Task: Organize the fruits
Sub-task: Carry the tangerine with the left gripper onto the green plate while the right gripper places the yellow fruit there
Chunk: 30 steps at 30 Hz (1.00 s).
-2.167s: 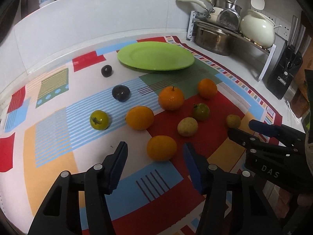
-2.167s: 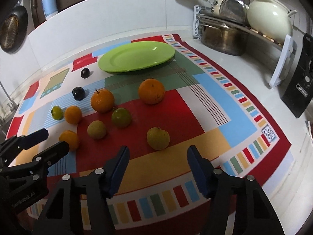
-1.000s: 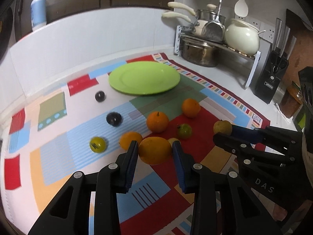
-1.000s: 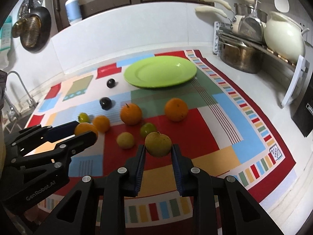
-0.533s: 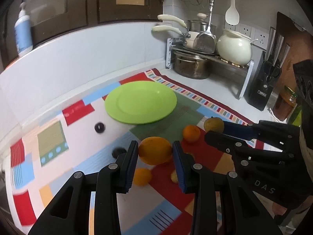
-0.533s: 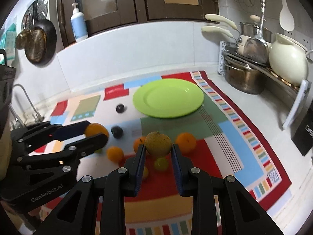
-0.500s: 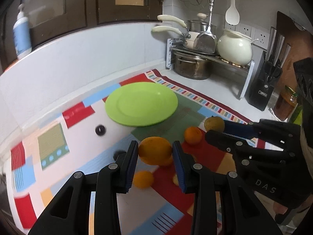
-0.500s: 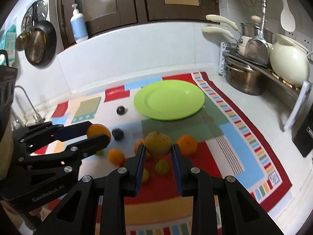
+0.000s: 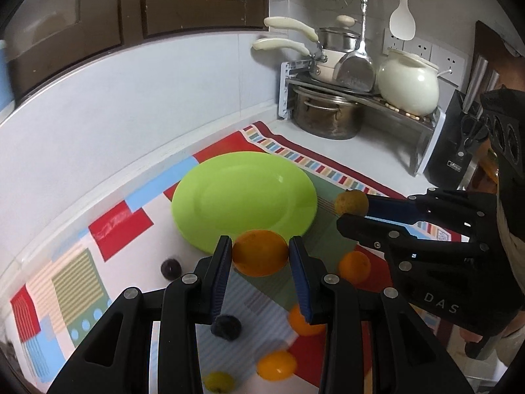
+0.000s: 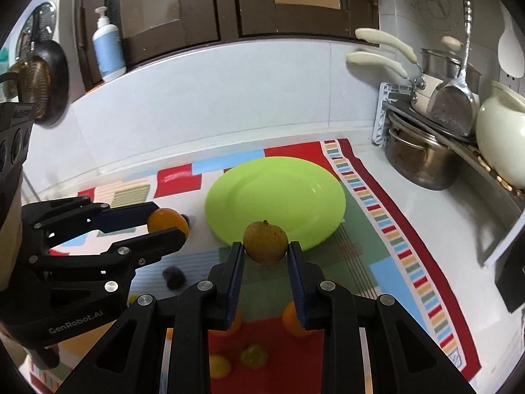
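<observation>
Both grippers lifted fruit toward green plate (image 9: pixel 244 197) near mat's back edge: left gripper (image 9: pixel 259 257) clamps orange (image 9: pixel 261 252), right gripper (image 10: pixel 265 256) clamps yellow-brown fruit (image 10: pixel 265 243).

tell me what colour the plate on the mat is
Bright lime green plate, plain with no pattern, clearest in the right wrist view.

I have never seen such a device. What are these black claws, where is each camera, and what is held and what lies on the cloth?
They are hand-held grippers; a person carries one in each hand, and each has a wide-angle camera looking along its two fingers. One picture comes from the left gripper, clamped on an orange fruit. The other comes from the right gripper, clamped on a yellow-brown fruit. Each gripper also appears at the side of the other's picture. Below lie a patterned cloth, an empty green plate, and more oranges, dark plums and small greenish fruits.
</observation>
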{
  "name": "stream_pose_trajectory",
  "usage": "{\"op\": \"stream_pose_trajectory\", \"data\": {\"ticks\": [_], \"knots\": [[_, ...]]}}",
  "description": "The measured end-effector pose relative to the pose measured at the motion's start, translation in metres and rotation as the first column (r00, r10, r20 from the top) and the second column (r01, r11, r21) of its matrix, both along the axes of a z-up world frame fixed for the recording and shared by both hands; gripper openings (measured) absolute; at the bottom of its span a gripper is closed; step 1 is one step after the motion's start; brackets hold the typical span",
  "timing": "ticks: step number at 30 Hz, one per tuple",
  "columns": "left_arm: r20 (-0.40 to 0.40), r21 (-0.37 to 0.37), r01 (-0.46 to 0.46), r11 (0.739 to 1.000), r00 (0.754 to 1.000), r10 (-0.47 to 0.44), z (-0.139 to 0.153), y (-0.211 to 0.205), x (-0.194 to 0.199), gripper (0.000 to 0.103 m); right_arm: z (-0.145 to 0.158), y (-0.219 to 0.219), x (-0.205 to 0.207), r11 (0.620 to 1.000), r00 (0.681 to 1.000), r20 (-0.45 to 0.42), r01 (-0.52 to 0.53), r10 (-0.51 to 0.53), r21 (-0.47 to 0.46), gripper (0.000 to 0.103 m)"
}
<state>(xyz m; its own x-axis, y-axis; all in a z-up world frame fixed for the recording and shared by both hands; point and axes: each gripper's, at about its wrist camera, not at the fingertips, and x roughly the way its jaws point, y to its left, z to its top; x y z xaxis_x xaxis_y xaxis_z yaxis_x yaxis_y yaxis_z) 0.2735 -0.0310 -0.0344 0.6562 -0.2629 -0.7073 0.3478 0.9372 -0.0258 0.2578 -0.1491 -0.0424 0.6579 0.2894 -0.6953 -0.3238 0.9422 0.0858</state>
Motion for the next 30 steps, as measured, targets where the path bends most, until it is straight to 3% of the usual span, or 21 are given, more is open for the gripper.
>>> {"op": "stream_pose_trajectory", "data": {"ticks": [18,26,30], "knots": [[-0.136,0.013,0.032,0.999,0.990,-0.030,-0.061,0.009,0.083,0.036,-0.056,0.016,0.082,0.998,0.985,-0.172,-0.034,0.025,-0.051,0.028],[-0.162,0.015,0.033,0.999,0.986,-0.031,-0.072,0.011,0.094,0.036,-0.071,0.016,0.098,0.999,0.975,-0.220,-0.026,0.016,-0.043,0.028],[-0.132,0.022,0.018,1.000,0.991,-0.015,-0.067,0.014,0.088,0.043,-0.071,0.014,0.095,0.999,0.977,-0.212,-0.010,0.000,-0.046,0.029]]}}
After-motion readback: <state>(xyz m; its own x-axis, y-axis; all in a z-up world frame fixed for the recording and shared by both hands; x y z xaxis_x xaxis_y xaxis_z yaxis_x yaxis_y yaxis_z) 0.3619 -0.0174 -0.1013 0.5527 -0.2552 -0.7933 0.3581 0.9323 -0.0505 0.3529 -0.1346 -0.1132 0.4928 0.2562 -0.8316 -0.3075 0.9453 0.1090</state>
